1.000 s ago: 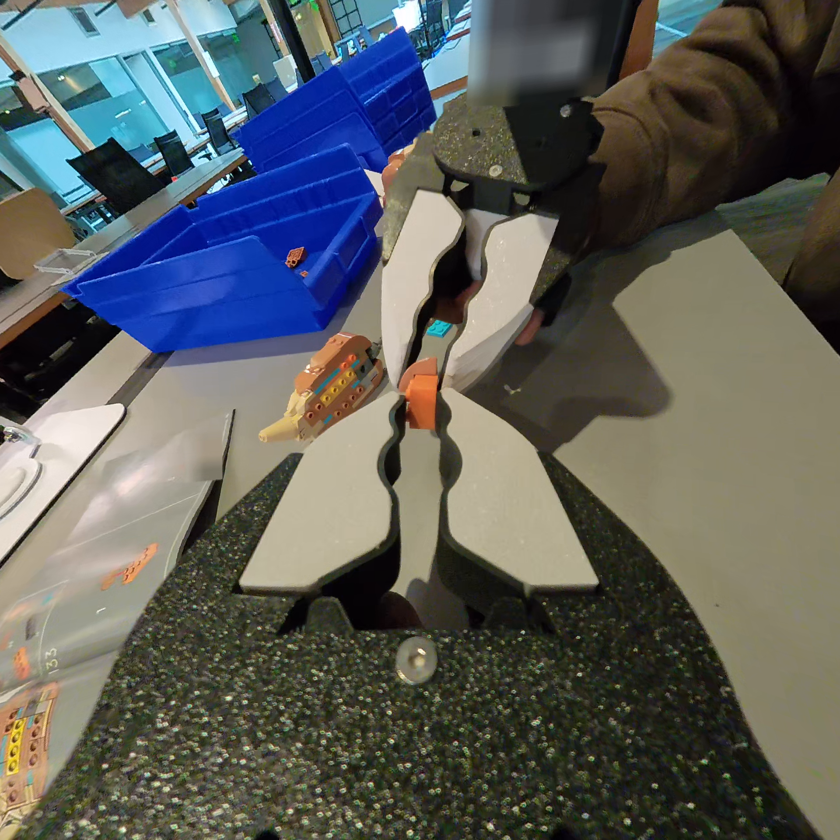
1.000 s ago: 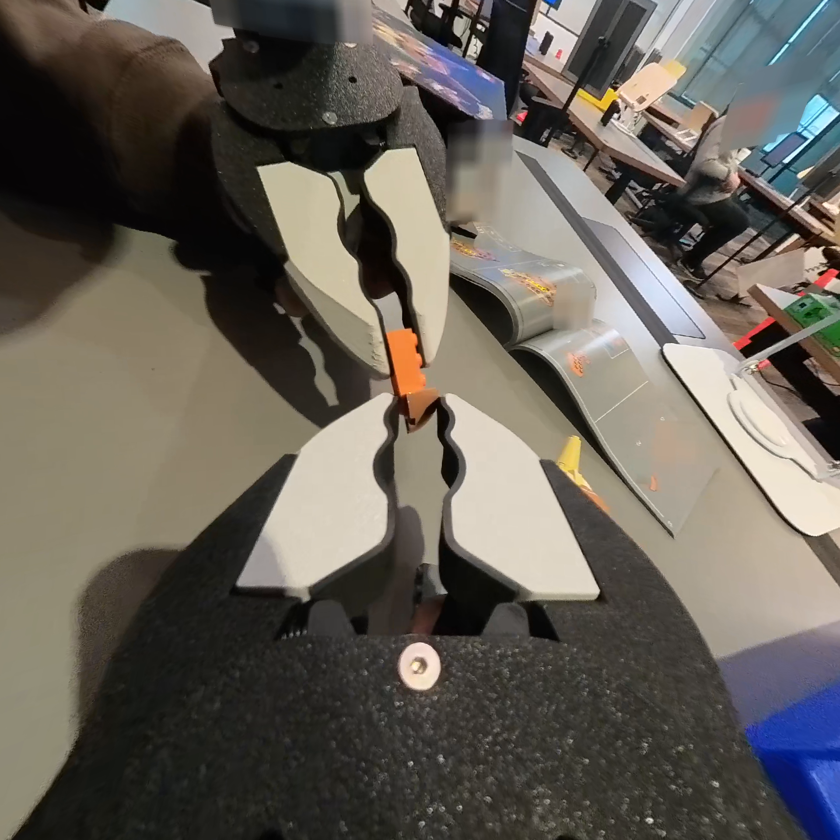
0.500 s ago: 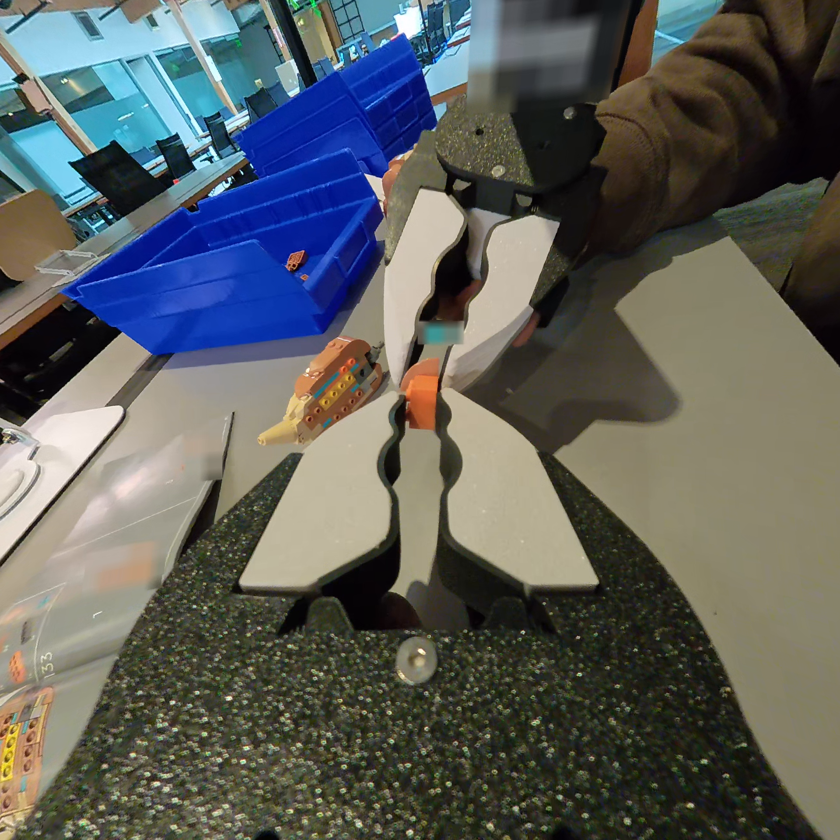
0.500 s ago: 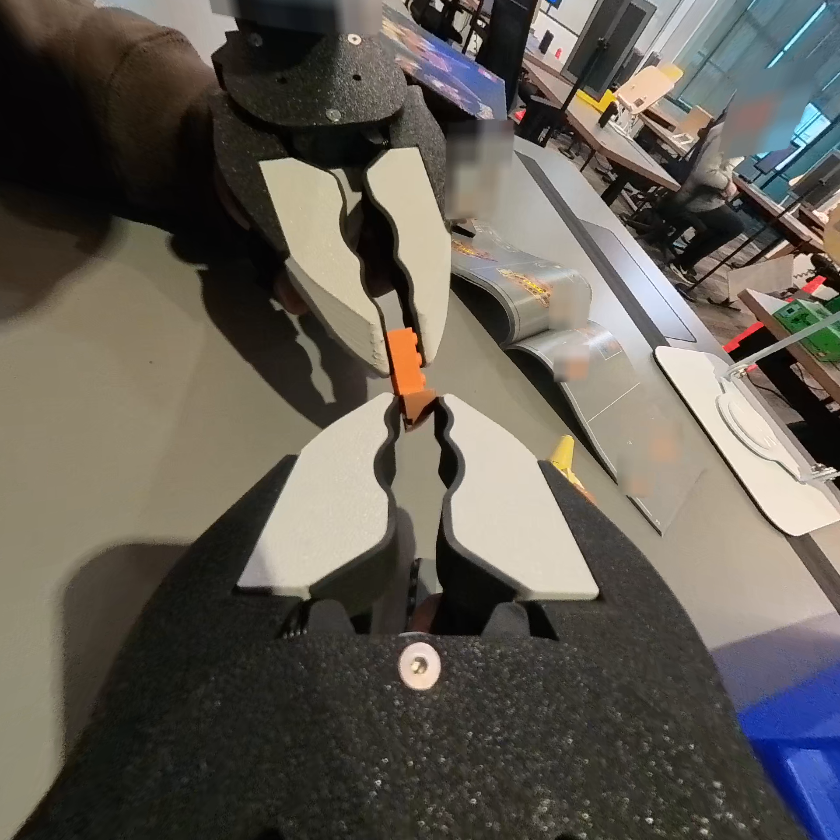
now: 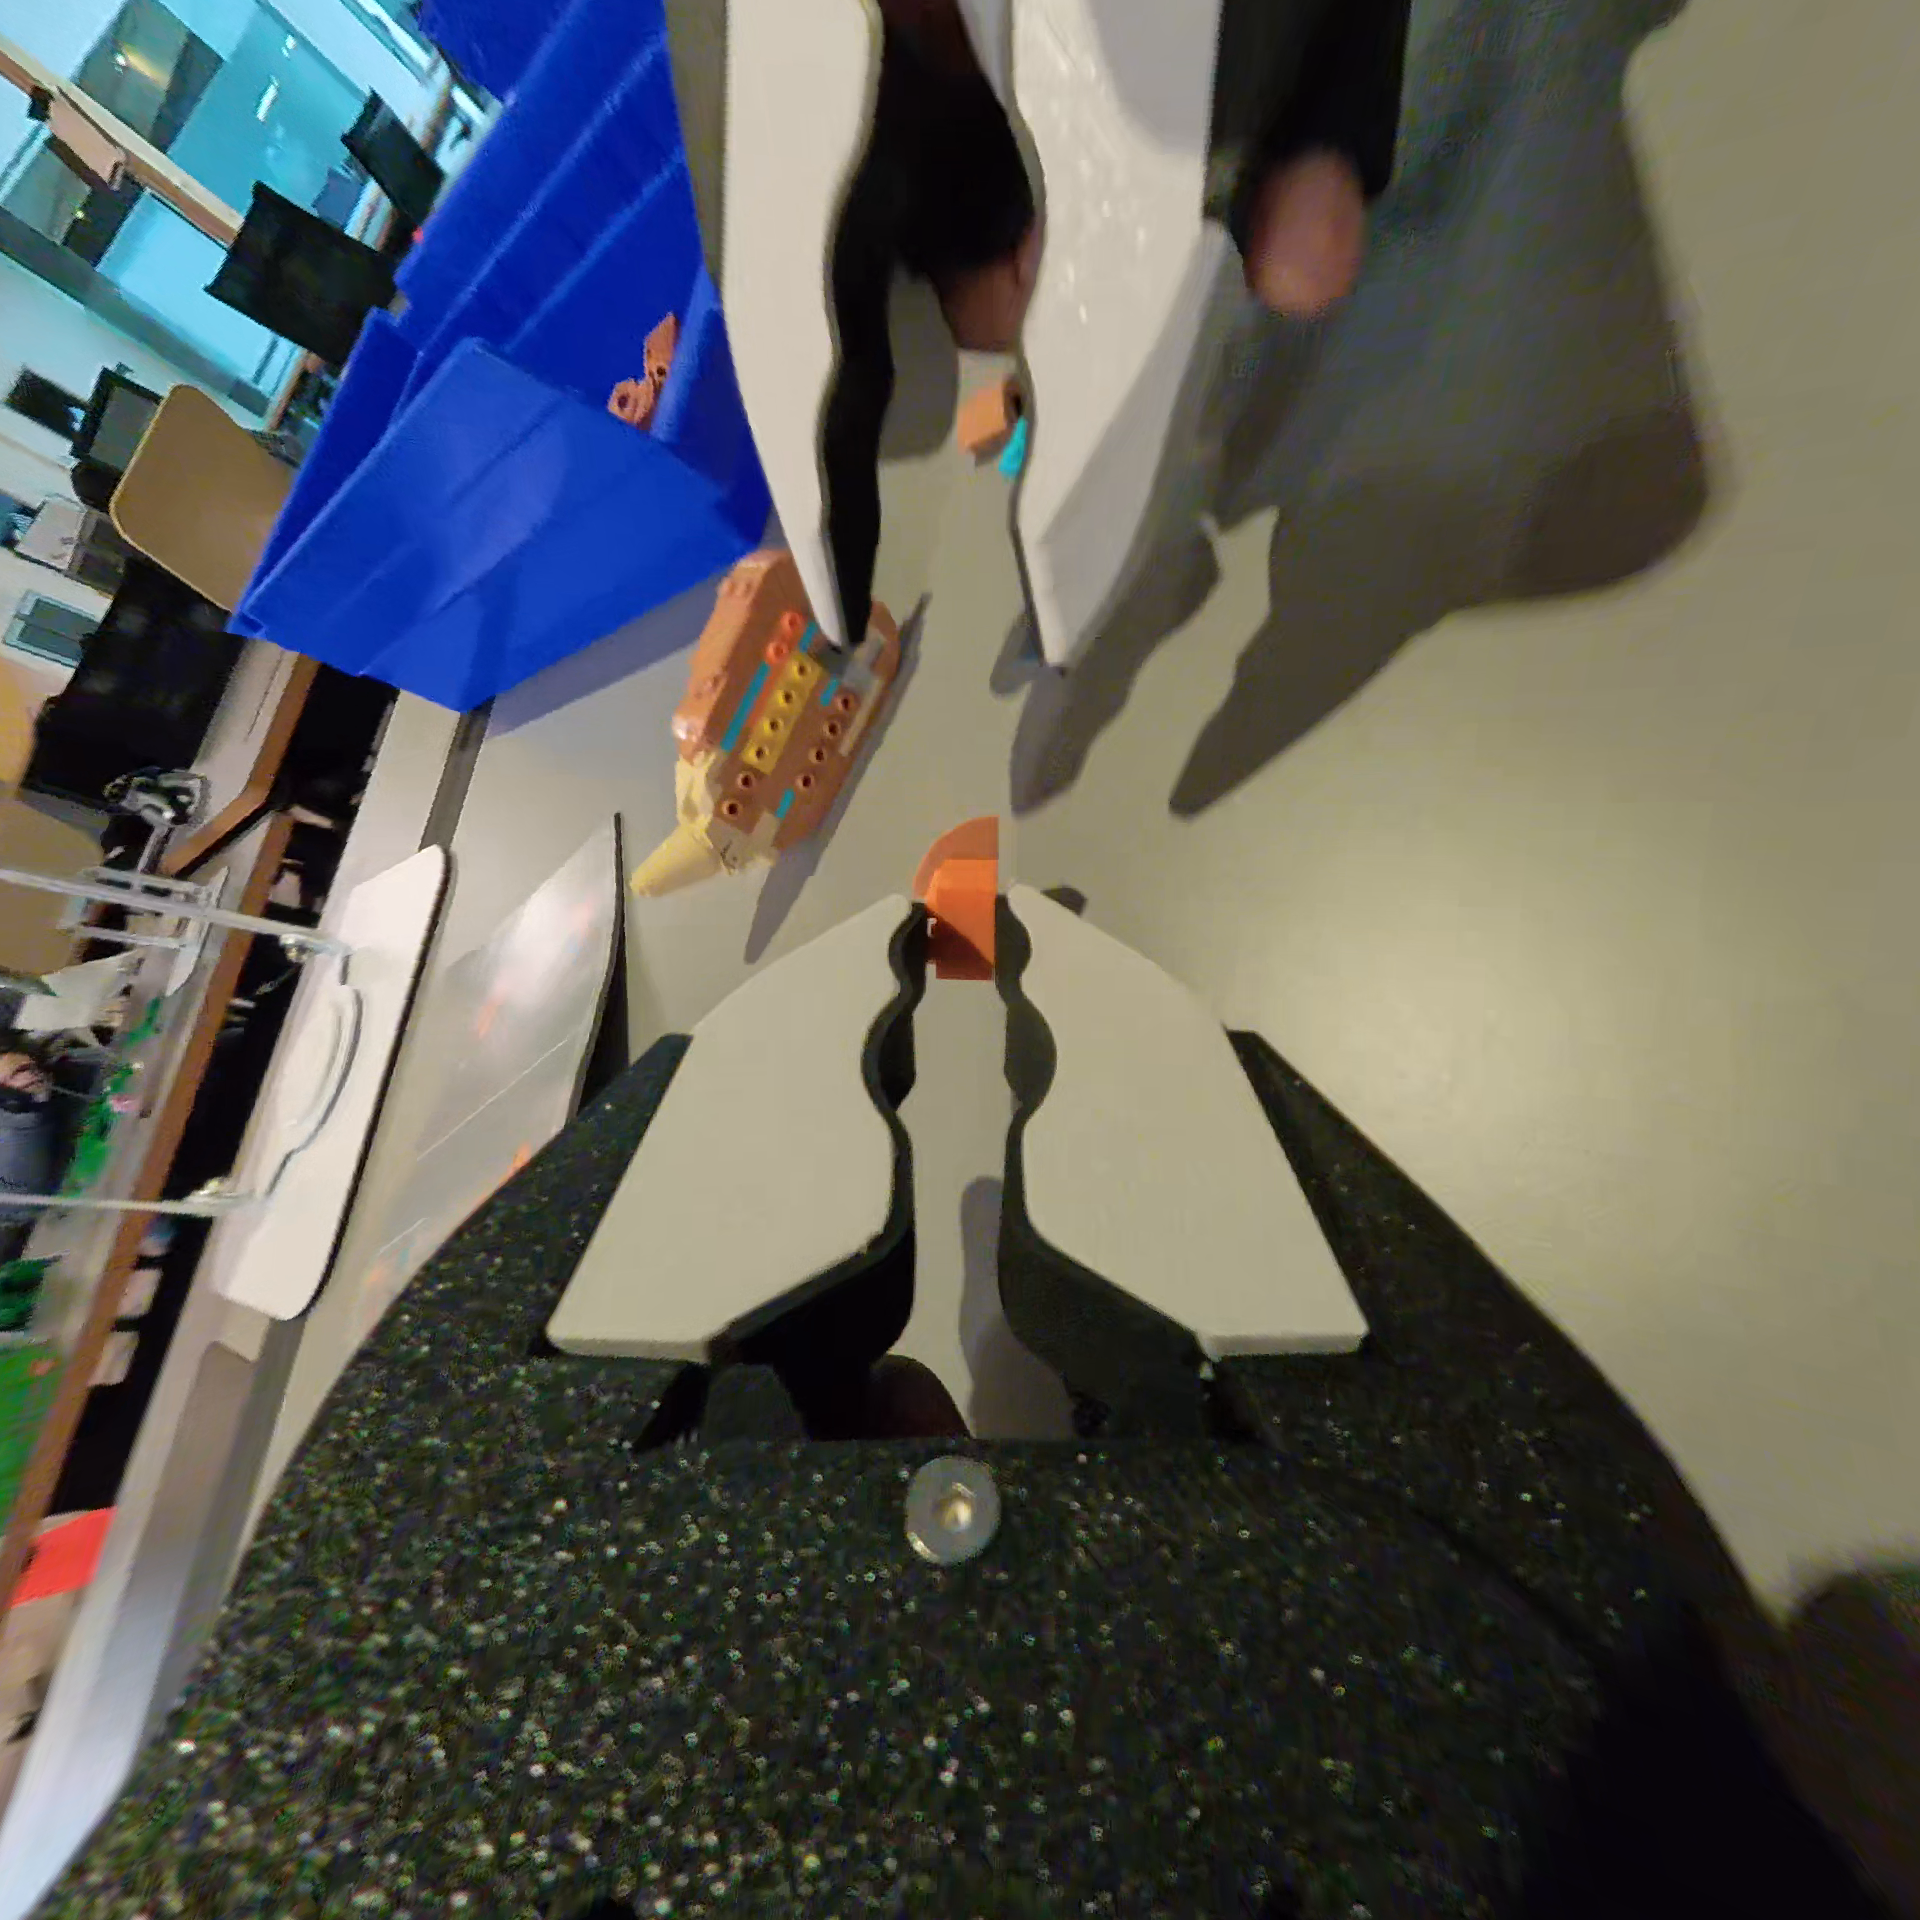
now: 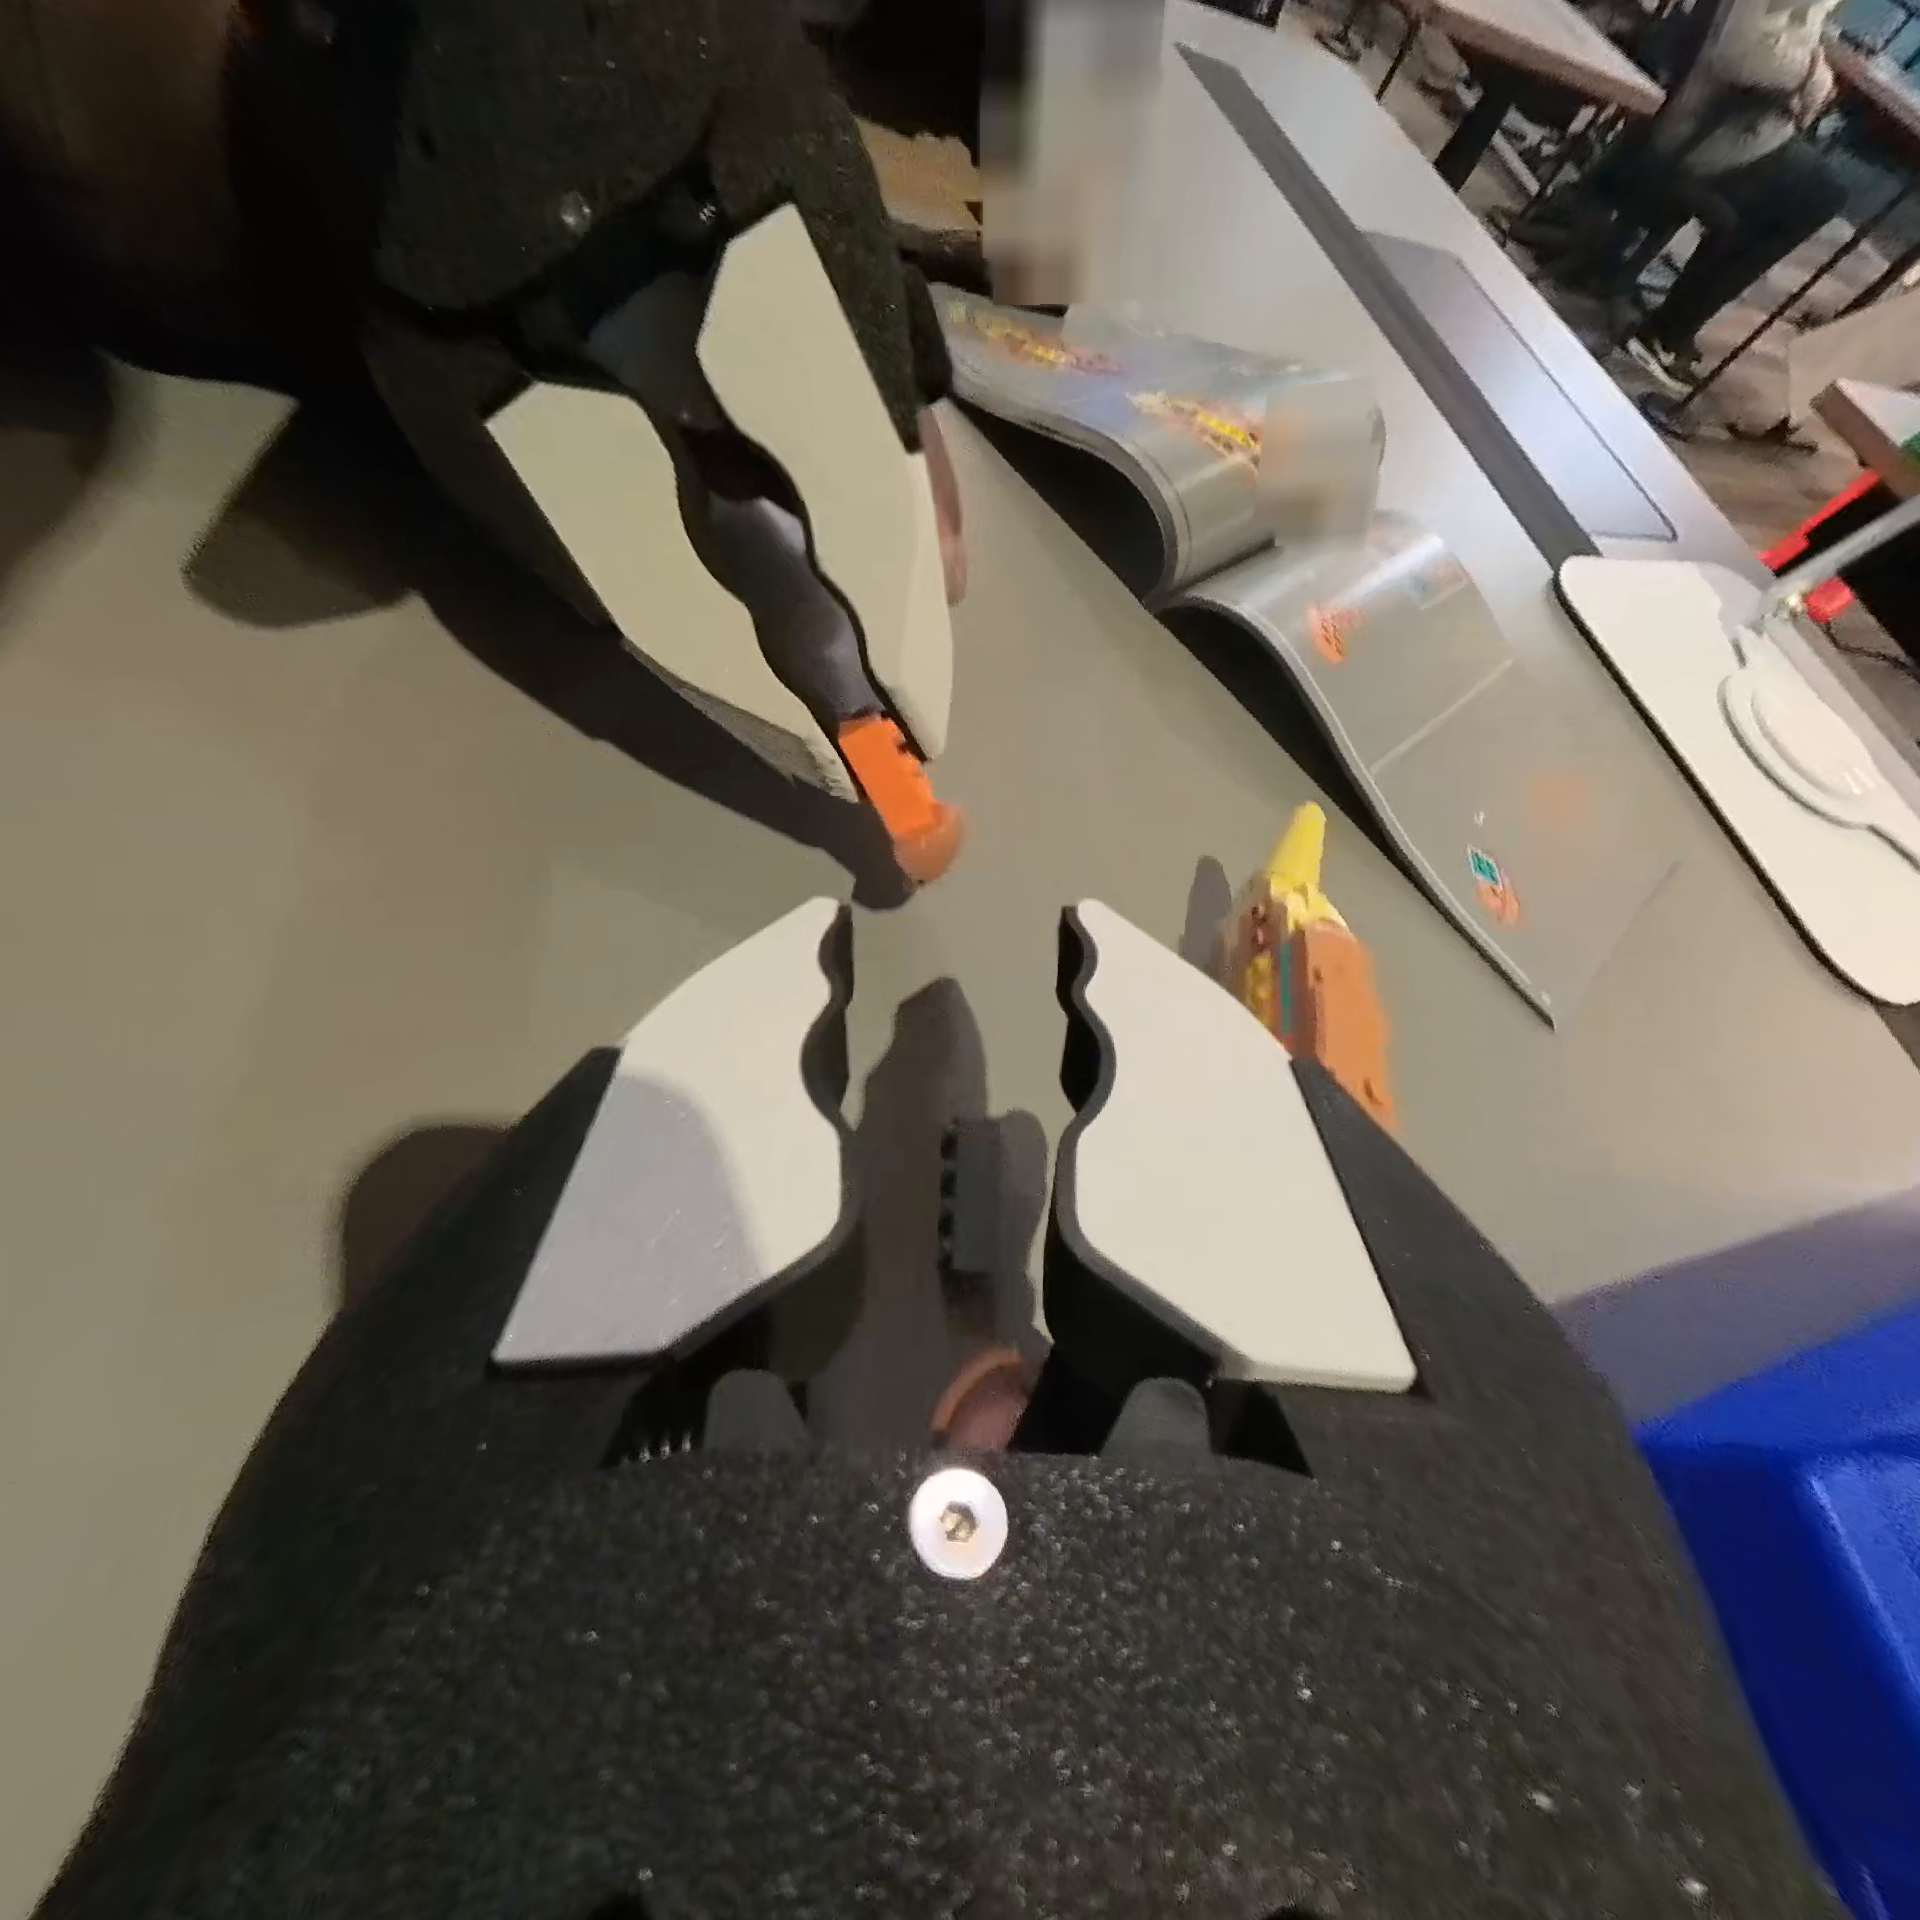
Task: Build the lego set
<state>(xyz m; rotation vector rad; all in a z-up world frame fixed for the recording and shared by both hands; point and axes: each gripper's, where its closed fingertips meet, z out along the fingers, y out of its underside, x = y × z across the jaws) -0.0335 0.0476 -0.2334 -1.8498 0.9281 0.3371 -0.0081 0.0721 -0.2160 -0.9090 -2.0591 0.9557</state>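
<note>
The small orange piece [image 5: 961, 930] sat pinched at the fingertips of the left gripper [image 5: 958, 920], a rounded brown-orange part [image 6: 928, 844] fixed to its far end, the pair held just above the grey table [image 5: 1507, 935]; that little sub-assembly looked joined, so I judged this step done. The right gripper [image 6: 956, 920] stood released, its jaws apart and nothing between them, just short of the orange piece at its 12 o'clock. In the left wrist view the partly built model [image 5: 774, 732], brown with yellow and teal studs and a tan pointed tip, lay on the table at 11 o'clock from the left gripper, near but apart; one fingertip of the right gripper hung over its far end, and whether it touched I could not tell. Two loose pieces, one tan [image 5: 987, 421] and one teal [image 5: 1013, 457], lay farther off at 12 o'clock; more brown parts [image 5: 646, 379] waited in the blue bin [image 5: 499, 520] at 10 o'clock. The open instruction booklet [image 6: 1382, 634] lay at 2 o'clock in the right wrist view. Most likely the sub-assembly had yet to go onto the model, and with loose parts left, much building remained.
</note>
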